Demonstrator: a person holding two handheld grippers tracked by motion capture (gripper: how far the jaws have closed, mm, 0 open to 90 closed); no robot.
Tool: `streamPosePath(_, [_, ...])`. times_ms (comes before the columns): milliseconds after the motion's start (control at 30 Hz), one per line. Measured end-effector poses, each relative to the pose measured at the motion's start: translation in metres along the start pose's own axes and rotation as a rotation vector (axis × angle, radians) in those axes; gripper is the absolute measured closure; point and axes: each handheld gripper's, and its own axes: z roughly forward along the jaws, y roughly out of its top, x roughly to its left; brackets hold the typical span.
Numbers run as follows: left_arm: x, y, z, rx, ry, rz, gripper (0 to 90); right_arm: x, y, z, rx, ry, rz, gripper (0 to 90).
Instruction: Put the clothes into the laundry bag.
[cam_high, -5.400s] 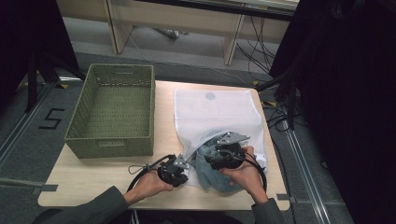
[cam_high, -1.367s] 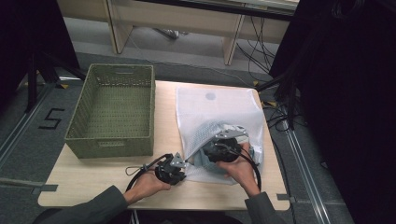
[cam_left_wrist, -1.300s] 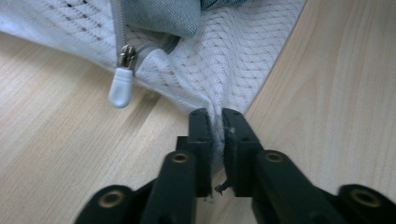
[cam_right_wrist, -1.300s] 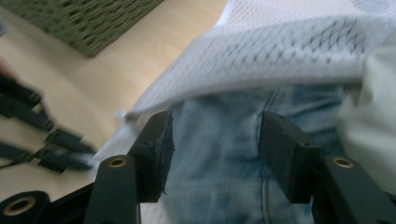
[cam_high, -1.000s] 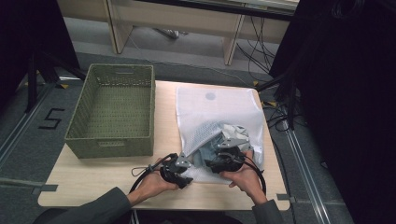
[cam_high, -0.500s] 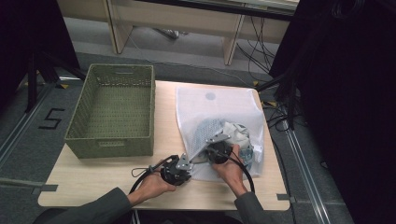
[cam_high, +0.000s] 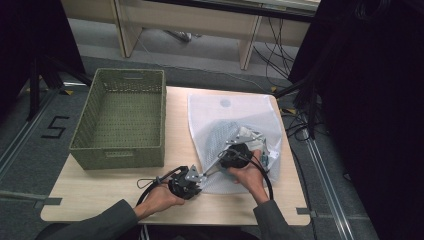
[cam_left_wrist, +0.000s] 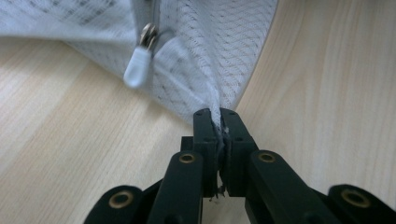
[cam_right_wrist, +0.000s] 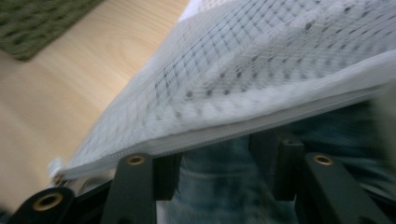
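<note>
Two tools work beside the green woven basket; left tool pinches the white mesh zip bag; right tool, jaws just opening, straddles blue-grey cloth.

From here one mark reads plainly: a black number 5 taped on the grey floor left of the table. The white mesh bag carries a small round grey emblem near its far edge, perhaps a logo, too small to read
</note>
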Motion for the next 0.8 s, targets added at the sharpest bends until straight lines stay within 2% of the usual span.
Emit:
streamPosePath(33, [0.000, -0.001, -0.001, -0.008, 0.003, -0.006, 85.2, 0.000, -0.001, -0.007, 0.000, 0.012, -0.006, 52.9])
streamPosePath(67, [0.003, -0.002, -0.003, 0.009, -0.002, 0.006, 85.1, 0.000, -0.002, -0.013, -0.003, 0.026, 0.001, 51.2])
streamPosePath(133, [0.004, -0.004, -0.006, 0.021, -0.018, -0.005, 84.9, -0.001, -0.005, -0.024, 0.004, 0.043, 0.001, 49.2])
streamPosePath(167, [0.005, -0.006, -0.009, 0.035, -0.016, -0.004, 84.9, -0.002, -0.007, -0.029, -0.011, 0.042, -0.012, 48.9])
streamPosePath(200, [0.006, -0.008, -0.011, 0.044, -0.015, 0.014, 84.9, -0.002, -0.009, -0.034, -0.010, 0.054, 0.005, 48.7])
streamPosePath(267, [0.005, -0.011, -0.014, 0.047, -0.013, 0.008, 84.5, -0.001, -0.012, -0.042, 0.000, 0.081, 0.004, 47.6])
streamPosePath(300, [0.004, -0.012, -0.015, 0.053, -0.015, 0.002, 83.6, 0.000, -0.013, -0.046, 0.008, 0.080, -0.004, 47.6])
streamPosePath(333, [0.003, -0.011, -0.016, 0.053, -0.011, 0.013, 82.9, 0.000, -0.015, -0.048, -0.007, 0.075, -0.026, 47.0])
streamPosePath(400, [0.001, -0.008, -0.020, 0.045, 0.006, 0.031, 79.4, 0.001, -0.018, -0.053, -0.005, 0.077, -0.018, 45.4])
streamPosePath(433, [0.000, -0.006, -0.022, 0.033, 0.006, 0.028, 76.8, 0.002, -0.020, -0.053, -0.031, 0.082, -0.002, 44.5])
streamPosePath(467, [-0.001, -0.004, -0.024, 0.019, 0.002, 0.026, 74.6, 0.004, -0.020, -0.055, 0.002, 0.093, 0.020, 44.4])
streamPosePath(500, [-0.003, -0.001, -0.027, -0.010, 0.007, 0.004, 71.1, 0.004, -0.019, -0.057, 0.027, 0.092, 0.009, 44.5])
streamPosePath(533, [-0.003, 0.001, -0.031, -0.014, 0.011, 0.020, 66.0, 0.003, -0.019, -0.056, 0.022, 0.085, -0.007, 44.5])
streamPosePath(567, [-0.004, 0.004, -0.035, -0.031, 0.009, 0.014, 61.5, 0.004, -0.018, -0.057, 0.021, 0.089, -0.001, 44.4])
streamPosePath(600, [-0.007, 0.006, -0.039, -0.056, 0.005, 0.001, 58.7, 0.004, -0.018, -0.059, 0.016, 0.082, -0.005, 44.5])
streamPosePath(633, [-0.013, 0.008, -0.038, -0.114, 0.006, -0.039, 56.1, 0.004, -0.018, -0.061, 0.015, 0.081, 0.006, 44.5])
streamPosePath(700, [-0.020, 0.013, -0.041, -0.141, 0.026, -0.024, 49.9, 0.001, -0.018, -0.065, 0.006, 0.075, 0.013, 44.5])
streamPosePath(733, [-0.023, 0.016, -0.041, -0.155, 0.022, -0.018, 48.0, -0.002, -0.019, -0.066, -0.003, 0.066, 0.006, 44.6])
streamPosePath(767, [-0.027, 0.018, -0.040, -0.163, 0.007, -0.030, 45.9, -0.003, -0.021, -0.068, -0.004, 0.063, 0.018, 44.6])
streamPosePath(800, [-0.031, 0.020, -0.039, -0.167, -0.009, -0.016, 45.5, -0.004, -0.022, -0.070, -0.010, 0.058, 0.029, 44.5])
